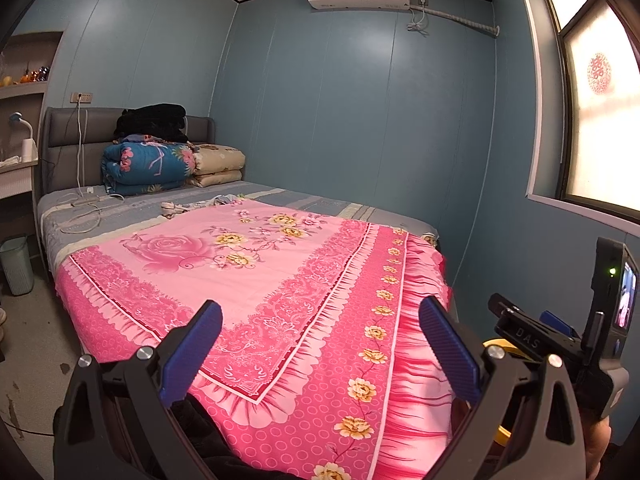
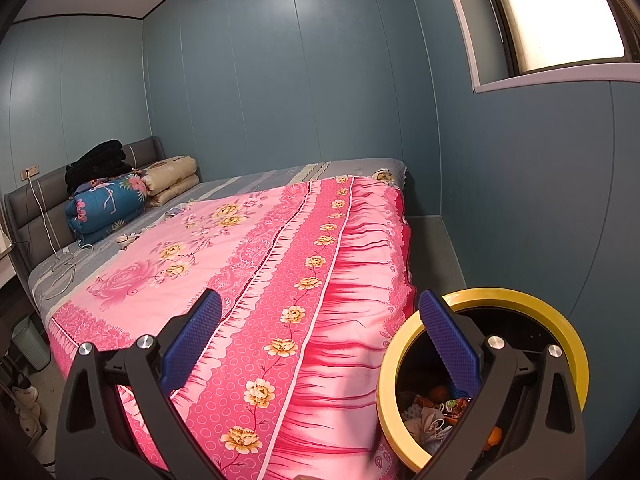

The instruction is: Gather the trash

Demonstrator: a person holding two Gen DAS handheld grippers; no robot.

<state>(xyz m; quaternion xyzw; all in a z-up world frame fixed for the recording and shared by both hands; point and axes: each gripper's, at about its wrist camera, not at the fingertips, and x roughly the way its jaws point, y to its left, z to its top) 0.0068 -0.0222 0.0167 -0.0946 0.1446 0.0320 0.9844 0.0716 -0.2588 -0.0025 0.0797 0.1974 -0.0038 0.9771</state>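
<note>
A round bin with a yellow rim (image 2: 560, 312) stands on the floor at the bed's foot, by the blue wall. Inside it lie wrappers, crumpled paper and orange peel (image 2: 432, 416). My right gripper (image 2: 320, 340) is open and holds nothing; its right finger hangs over the bin's mouth. My left gripper (image 1: 320, 344) is open too, empty, above the pink bedspread (image 1: 260, 280). The right gripper's body (image 1: 560, 332) shows at the right of the left wrist view, with a sliver of the yellow rim (image 1: 490, 346) behind. Small crumpled bits (image 1: 172, 208) lie on the bed beyond the pink cover.
Folded quilts (image 1: 148, 164) and black clothes (image 1: 154, 120) are stacked at the grey headboard. White charger cables (image 1: 84, 208) trail over the mattress. A pale green basket (image 1: 18, 266) stands on the floor at the bed's left. A window (image 1: 600, 92) is in the right wall.
</note>
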